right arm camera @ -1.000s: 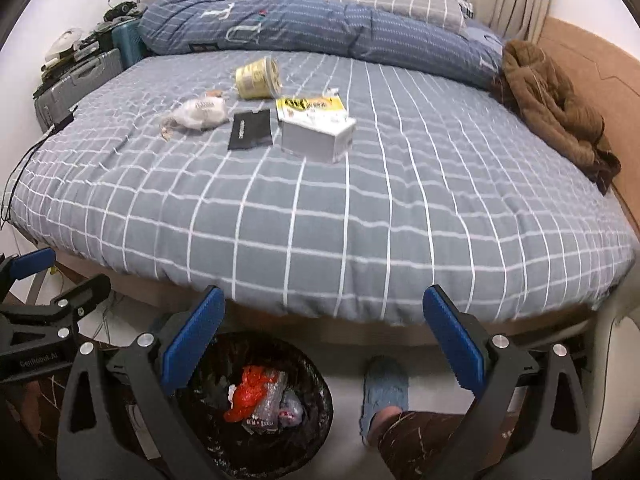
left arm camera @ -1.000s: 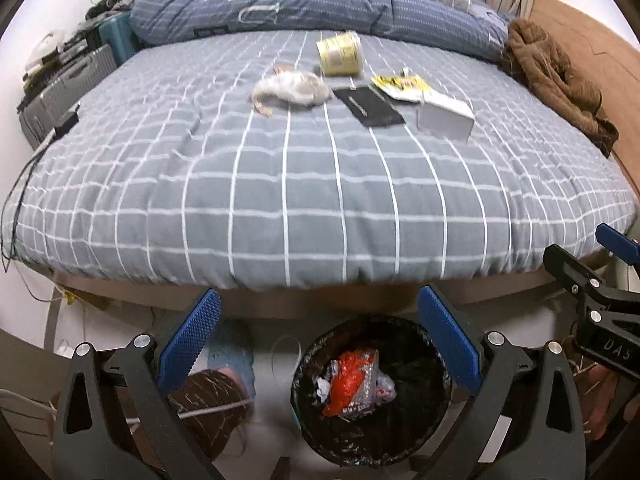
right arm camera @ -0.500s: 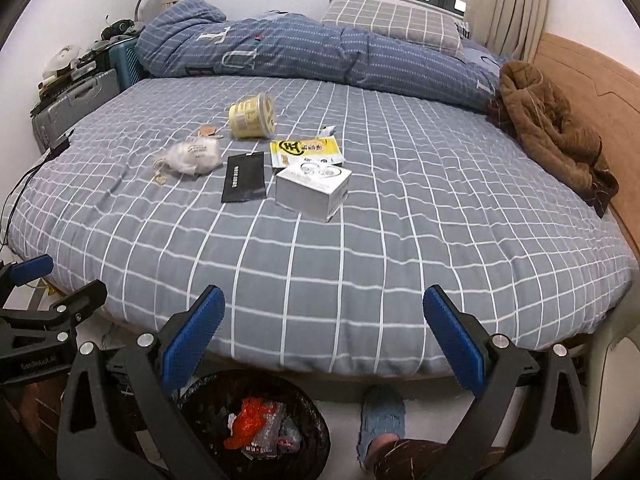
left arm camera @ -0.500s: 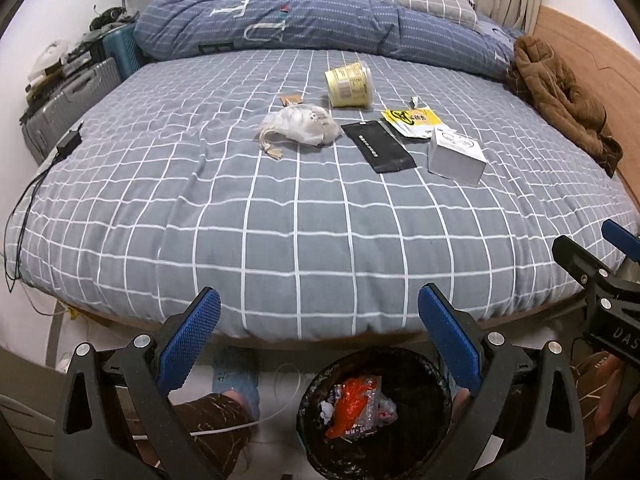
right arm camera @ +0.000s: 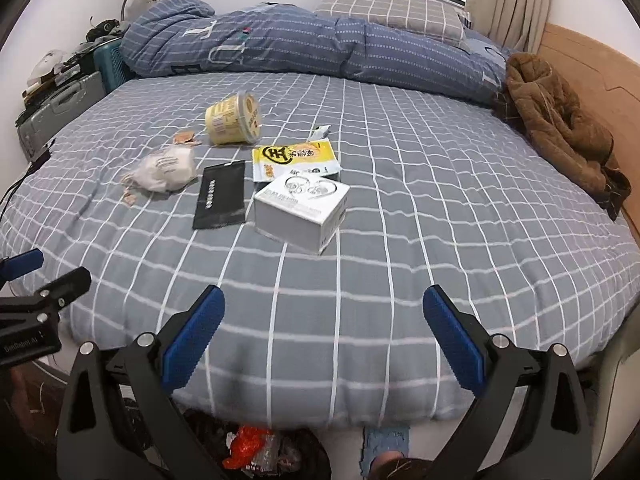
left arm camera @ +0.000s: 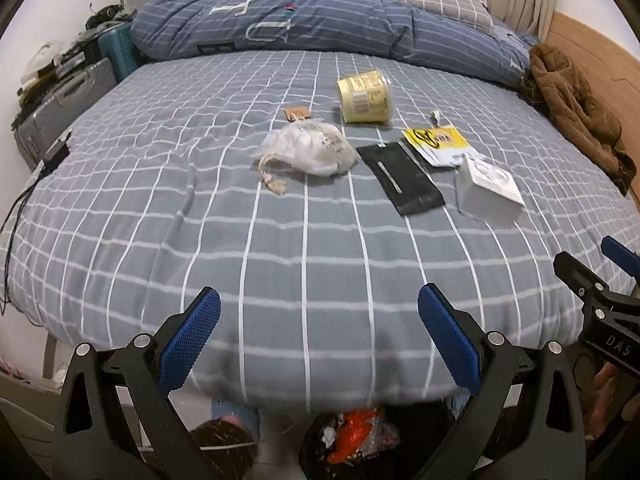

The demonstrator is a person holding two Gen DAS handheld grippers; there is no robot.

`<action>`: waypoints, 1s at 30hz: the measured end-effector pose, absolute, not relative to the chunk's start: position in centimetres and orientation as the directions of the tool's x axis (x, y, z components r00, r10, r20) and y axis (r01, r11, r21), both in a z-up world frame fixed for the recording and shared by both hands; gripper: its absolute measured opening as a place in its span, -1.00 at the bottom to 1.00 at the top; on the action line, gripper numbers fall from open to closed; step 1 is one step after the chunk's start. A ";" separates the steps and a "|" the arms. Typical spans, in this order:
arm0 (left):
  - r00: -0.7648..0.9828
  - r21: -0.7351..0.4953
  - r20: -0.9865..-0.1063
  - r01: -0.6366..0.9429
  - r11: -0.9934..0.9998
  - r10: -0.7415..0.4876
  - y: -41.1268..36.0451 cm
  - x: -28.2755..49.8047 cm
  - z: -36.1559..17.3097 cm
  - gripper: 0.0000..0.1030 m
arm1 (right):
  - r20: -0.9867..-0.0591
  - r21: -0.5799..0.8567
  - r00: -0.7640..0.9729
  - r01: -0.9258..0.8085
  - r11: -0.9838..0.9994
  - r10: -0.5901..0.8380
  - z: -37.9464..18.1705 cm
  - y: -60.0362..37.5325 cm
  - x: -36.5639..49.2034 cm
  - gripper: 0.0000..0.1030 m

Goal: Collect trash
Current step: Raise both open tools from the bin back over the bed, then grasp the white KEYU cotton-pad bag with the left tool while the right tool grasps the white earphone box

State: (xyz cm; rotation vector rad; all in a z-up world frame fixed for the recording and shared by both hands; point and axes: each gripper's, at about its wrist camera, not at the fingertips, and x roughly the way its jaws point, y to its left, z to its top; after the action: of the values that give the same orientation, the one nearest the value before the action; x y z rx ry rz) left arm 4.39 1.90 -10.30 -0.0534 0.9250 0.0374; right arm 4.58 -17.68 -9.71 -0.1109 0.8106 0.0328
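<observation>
left wrist view: the left gripper sits at the bottom of the frame with its blue pads spread wide, nothing between them, over the near edge of the grey checked bed. the trash is in a loose cluster right of centre in the upper half: a white cloth pouch, a yellow tub on its side above it, a black flat packet, a yellow wrapper and a white box furthest right. the bin with orange trash peeks in at the bottom edge.

right wrist view: the right gripper is also spread wide and empty at the bottom. same cluster sits left of centre, the white box nearest, touching the yellow wrapper.
</observation>
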 end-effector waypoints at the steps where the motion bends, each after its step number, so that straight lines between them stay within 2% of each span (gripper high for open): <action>1: 0.602 -0.031 -0.798 -0.056 0.998 0.010 2.1 5.1 -10.4 0.89 | -0.724 -0.086 0.690 -0.070 0.994 -0.014 -9.8 -17.7 5.2 0.85; 12: 0.639 -0.032 -0.768 -0.115 0.993 0.050 4.4 14.4 -10.9 0.89 | -0.703 -0.069 0.711 -0.069 0.995 0.000 -10.7 -17.1 13.1 0.85; 17: 0.640 -0.030 -0.767 -0.107 0.994 0.046 4.5 18.5 -12.0 0.89 | -0.725 -0.030 0.688 -0.073 0.997 0.029 -12.2 -17.0 15.7 0.85; 24: 0.627 -0.013 -0.778 -0.080 0.997 0.040 3.8 21.3 -14.2 0.89 | -0.751 0.038 0.654 -0.096 0.995 0.091 -14.1 -16.9 17.2 0.85; 30: 0.623 -0.013 -0.781 -0.068 0.998 0.032 3.3 22.2 -14.8 0.86 | -0.755 0.005 0.647 -0.153 0.988 0.104 -14.4 -15.4 16.8 0.85</action>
State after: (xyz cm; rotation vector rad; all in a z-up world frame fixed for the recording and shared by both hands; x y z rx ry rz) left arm 22.25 3.34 -14.82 -0.0429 0.8963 0.0574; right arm 16.82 -15.43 -14.36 -0.0611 0.8542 0.1465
